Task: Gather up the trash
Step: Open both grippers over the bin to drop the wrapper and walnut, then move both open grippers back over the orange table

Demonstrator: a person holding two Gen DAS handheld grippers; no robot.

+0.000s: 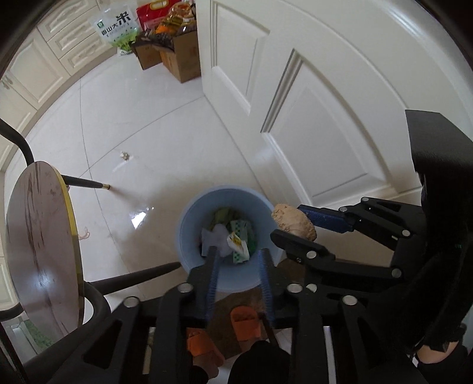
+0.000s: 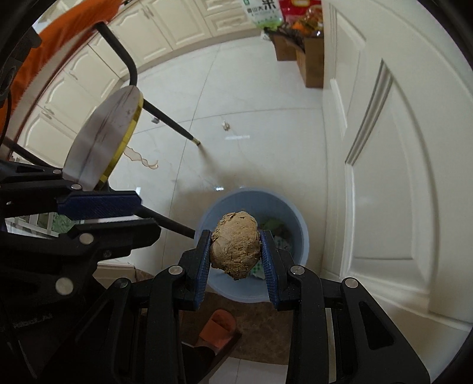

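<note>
A light blue trash bin (image 1: 189, 215) stands on the white floor and holds wrappers and tissue (image 1: 233, 239). It also shows in the right wrist view (image 2: 298, 224). My right gripper (image 2: 236, 233) is shut on a brown lumpy ball of trash (image 2: 235, 245) and holds it above the bin's near rim. In the left wrist view that ball (image 1: 292, 220) hangs at the bin's right rim. My left gripper (image 1: 239, 251) is open and empty, above the bin's near side.
A small round table (image 1: 41, 245) with black legs stands left of the bin. A white door (image 1: 325, 118) is on the right. A scrap (image 1: 125, 155) lies on the floor further off. Cardboard boxes (image 1: 174, 56) and a rice bag (image 1: 116, 28) stand far back. Orange slippers (image 1: 245, 322) are below.
</note>
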